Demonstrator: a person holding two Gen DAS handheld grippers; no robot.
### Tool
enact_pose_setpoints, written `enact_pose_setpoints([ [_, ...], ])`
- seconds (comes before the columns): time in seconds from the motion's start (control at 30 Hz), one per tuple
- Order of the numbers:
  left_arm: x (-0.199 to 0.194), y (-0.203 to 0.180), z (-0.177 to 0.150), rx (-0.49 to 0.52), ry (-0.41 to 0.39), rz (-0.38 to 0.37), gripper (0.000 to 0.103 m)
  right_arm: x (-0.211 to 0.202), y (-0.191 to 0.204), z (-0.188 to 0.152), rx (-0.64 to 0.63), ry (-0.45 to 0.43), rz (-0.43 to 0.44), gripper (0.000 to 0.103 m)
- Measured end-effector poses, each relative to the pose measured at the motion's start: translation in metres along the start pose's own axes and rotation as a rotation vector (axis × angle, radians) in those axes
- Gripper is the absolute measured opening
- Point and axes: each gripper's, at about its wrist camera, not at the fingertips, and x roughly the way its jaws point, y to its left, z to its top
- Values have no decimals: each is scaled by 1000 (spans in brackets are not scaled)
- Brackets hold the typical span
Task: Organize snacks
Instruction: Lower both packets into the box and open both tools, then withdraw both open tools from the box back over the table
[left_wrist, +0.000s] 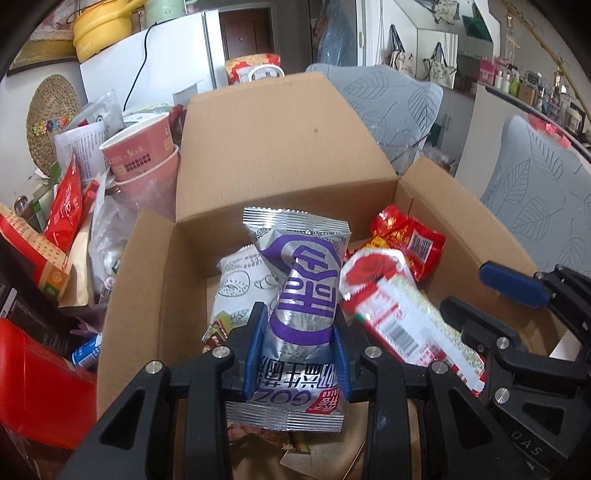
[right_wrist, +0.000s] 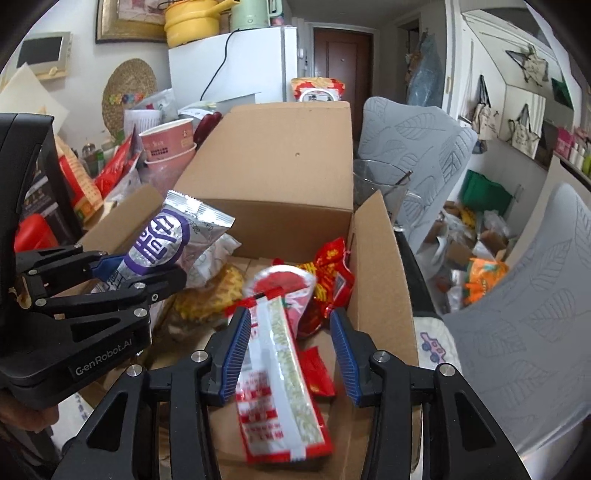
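Note:
An open cardboard box (left_wrist: 280, 158) (right_wrist: 295, 166) holds several snack packets. My left gripper (left_wrist: 300, 332) (right_wrist: 136, 269) is shut on a silver and purple packet (left_wrist: 303, 280) (right_wrist: 162, 240) and holds it over the box's left side. My right gripper (right_wrist: 290, 350) (left_wrist: 469, 291) stands open over the box's right side. A long red and white packet (right_wrist: 280, 369) (left_wrist: 402, 306) lies blurred between its jaws. It touches the left pad (right_wrist: 234, 354), while the right pad (right_wrist: 343, 358) is apart from it. In the box lie a red packet (left_wrist: 410, 240) (right_wrist: 328, 273), a white and grey packet (left_wrist: 240, 284) and a yellow snack (right_wrist: 210, 295).
Stacked pink paper cups (left_wrist: 144, 155) (right_wrist: 170, 144) and loose red packets (left_wrist: 66, 206) crowd the box's left. A glass cup (right_wrist: 376, 184) stands at its far right corner. Grey leaf-patterned chair covers (left_wrist: 535, 192) (right_wrist: 417, 147) are to the right. A white fridge (right_wrist: 255, 62) is behind.

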Motion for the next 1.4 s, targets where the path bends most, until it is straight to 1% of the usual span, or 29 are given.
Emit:
enact_pose_setpoints([
  [0.13,10,-5,-4,24,48,16,33,5,2,-3,-24,14,-40,44],
  [0.27,20,-6,-5,25,101,16,33,6,3,-4,-35,21,-54,44],
  [0.33,21,-6,-4,23,111,8,38,5,4,-4,-40,21,-54,44],
  [0.4,24,-5,-3,20,127,6,47,5,5,-3,-43,24,-53,45],
  [0.43,25,-5,-2,18,132,5,49,4,5,-3,-44,26,-52,45],
  [0.5,24,-6,-5,17,130,8,57,4,6,-1,-43,31,-49,45],
  [0.53,23,-6,-5,17,128,15,59,3,6,-2,-43,32,-51,45],
  [0.6,20,-6,-5,17,119,31,68,1,6,-1,-41,32,-53,45],
  [0.67,15,-4,-4,13,109,45,72,-1,5,-1,-40,33,-53,46],
  [0.77,5,-2,-2,2,88,51,72,-6,5,1,-36,27,-53,49],
  [0.97,-20,-1,8,-6,39,71,72,-21,4,9,-25,7,-56,49],
  [1.03,-32,0,12,-9,18,77,72,-31,4,13,-19,-6,-54,49],
  [1.07,-36,1,13,-12,10,77,72,-34,4,13,-18,-11,-53,53],
  [1.13,-49,1,12,-17,-8,80,72,-45,3,17,-14,-32,-53,56],
  [1.2,-62,3,15,-17,-33,95,72,-56,4,21,-12,-49,-56,56],
  [1.3,-80,4,19,-21,-67,99,72,-74,7,25,-15,-78,-61,56],
  [1.37,-92,6,19,-25,-87,93,72,-85,9,28,-18,-100,-64,63],
  [1.4,-100,7,19,-28,-101,89,72,-93,11,29,-19,-118,-65,64],
])
